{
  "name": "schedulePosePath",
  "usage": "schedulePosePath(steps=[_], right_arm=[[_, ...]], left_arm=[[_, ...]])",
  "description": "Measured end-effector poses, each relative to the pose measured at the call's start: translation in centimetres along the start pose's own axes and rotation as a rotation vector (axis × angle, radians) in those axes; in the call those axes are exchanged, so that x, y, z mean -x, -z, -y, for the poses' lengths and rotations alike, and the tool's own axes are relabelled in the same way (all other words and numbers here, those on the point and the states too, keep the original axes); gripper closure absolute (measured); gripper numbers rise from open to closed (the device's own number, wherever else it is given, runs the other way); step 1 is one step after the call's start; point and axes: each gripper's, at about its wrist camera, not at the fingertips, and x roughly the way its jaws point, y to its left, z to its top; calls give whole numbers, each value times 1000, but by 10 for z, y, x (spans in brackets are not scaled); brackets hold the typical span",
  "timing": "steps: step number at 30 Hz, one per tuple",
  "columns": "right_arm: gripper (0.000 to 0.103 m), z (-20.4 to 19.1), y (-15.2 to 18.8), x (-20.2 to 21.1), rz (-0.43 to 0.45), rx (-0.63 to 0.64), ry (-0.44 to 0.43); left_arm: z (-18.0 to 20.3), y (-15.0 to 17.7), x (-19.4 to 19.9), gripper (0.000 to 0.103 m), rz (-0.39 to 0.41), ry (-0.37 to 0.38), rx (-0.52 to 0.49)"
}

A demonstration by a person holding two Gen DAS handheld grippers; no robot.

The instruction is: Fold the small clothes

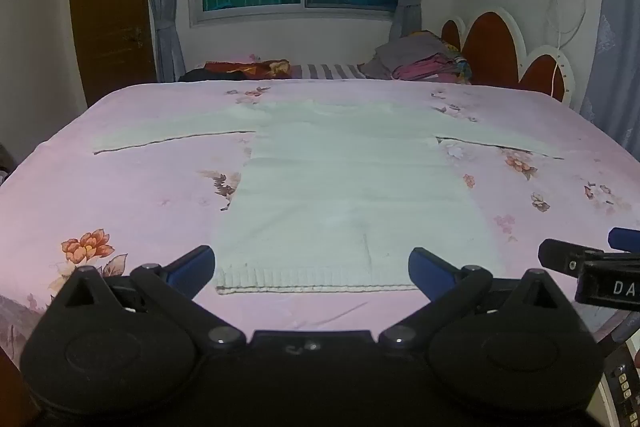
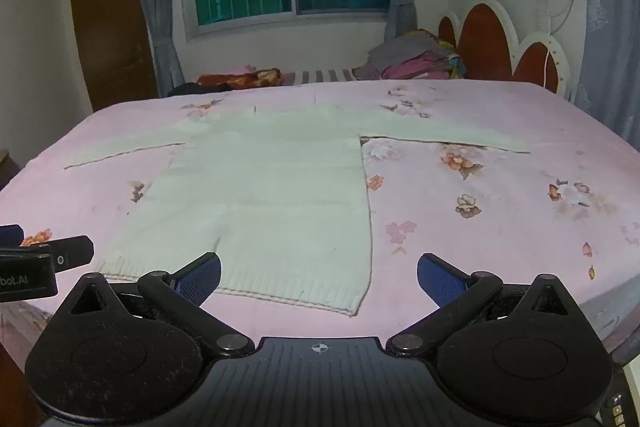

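A pale knitted sweater (image 1: 344, 187) lies flat on the bed (image 1: 120, 195), sleeves spread out to either side, ribbed hem (image 1: 316, 281) nearest the onlooker. In my judgement it is soft, light and limp: it will sag and stretch if lifted by one point, and the knit may drag on the pink flowered cover. The firmer places to hold look like the hem corners, the cuffs and the shoulder seams. The left gripper (image 1: 312, 263) hovers over the hem, fingers spread wide, grasping nothing. The right gripper (image 2: 319, 277) hangs over the hem's right corner, equally released and empty. A stack of folded clothes (image 1: 424, 63) sits well apart by the headboard.
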Motion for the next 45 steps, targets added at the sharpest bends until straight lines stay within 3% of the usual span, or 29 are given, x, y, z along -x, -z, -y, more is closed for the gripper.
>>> schedulePosePath(steps=[45], right_arm=[[0, 1, -2, -1, 1, 2, -26]], left_arm=[[2, 4, -4, 0, -4, -8, 9]])
